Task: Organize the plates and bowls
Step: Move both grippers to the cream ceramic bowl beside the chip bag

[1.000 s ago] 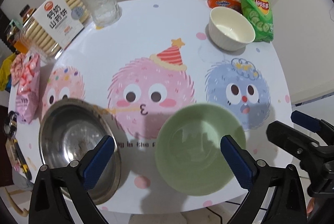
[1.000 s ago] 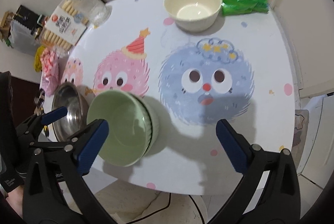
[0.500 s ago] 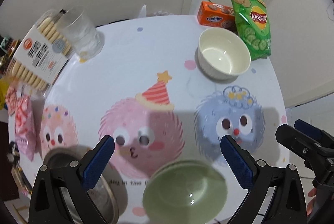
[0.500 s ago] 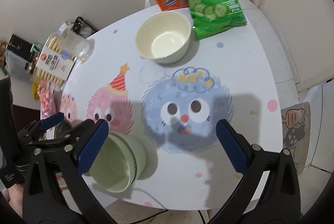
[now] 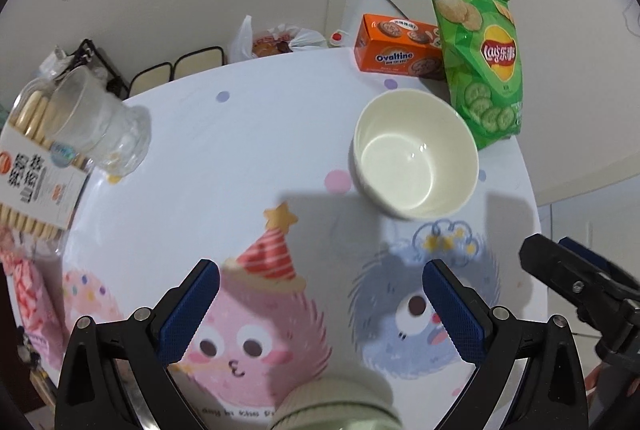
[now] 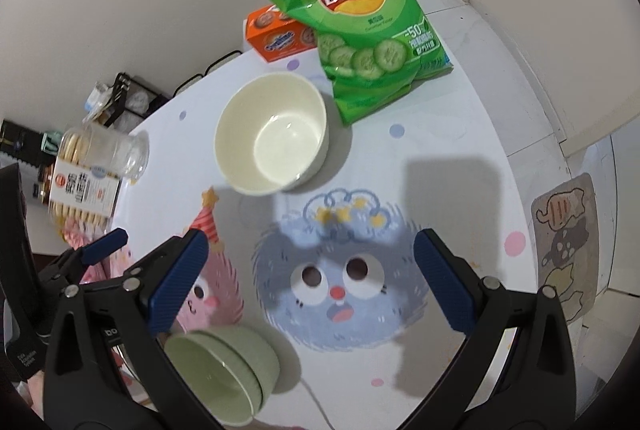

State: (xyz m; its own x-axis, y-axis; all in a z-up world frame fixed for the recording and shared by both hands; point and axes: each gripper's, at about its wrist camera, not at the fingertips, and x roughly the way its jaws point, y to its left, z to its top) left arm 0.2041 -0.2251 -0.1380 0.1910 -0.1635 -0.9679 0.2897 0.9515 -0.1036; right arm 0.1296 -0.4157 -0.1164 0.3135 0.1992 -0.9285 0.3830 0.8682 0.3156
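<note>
1. Right wrist view: the round cream ceramic bowl stands upright on the cartoon-printed white table, just beside the green crisp bag and near the orange biscuit box.
2. A risk is judged here: if the bowl is approached carelessly, the crisp bag could be nudged, or the smooth rim could slip from the fingers.
3. The right gripper is spread wide and empty; the cream bowl lies ahead of it, apart from both fingers.
4. The left gripper is likewise spread and empty, the cream bowl well ahead, toward its right finger.
5. The pale green ribbed bowl sits near the table's front edge, below the right gripper's left finger, untouched.
</note>
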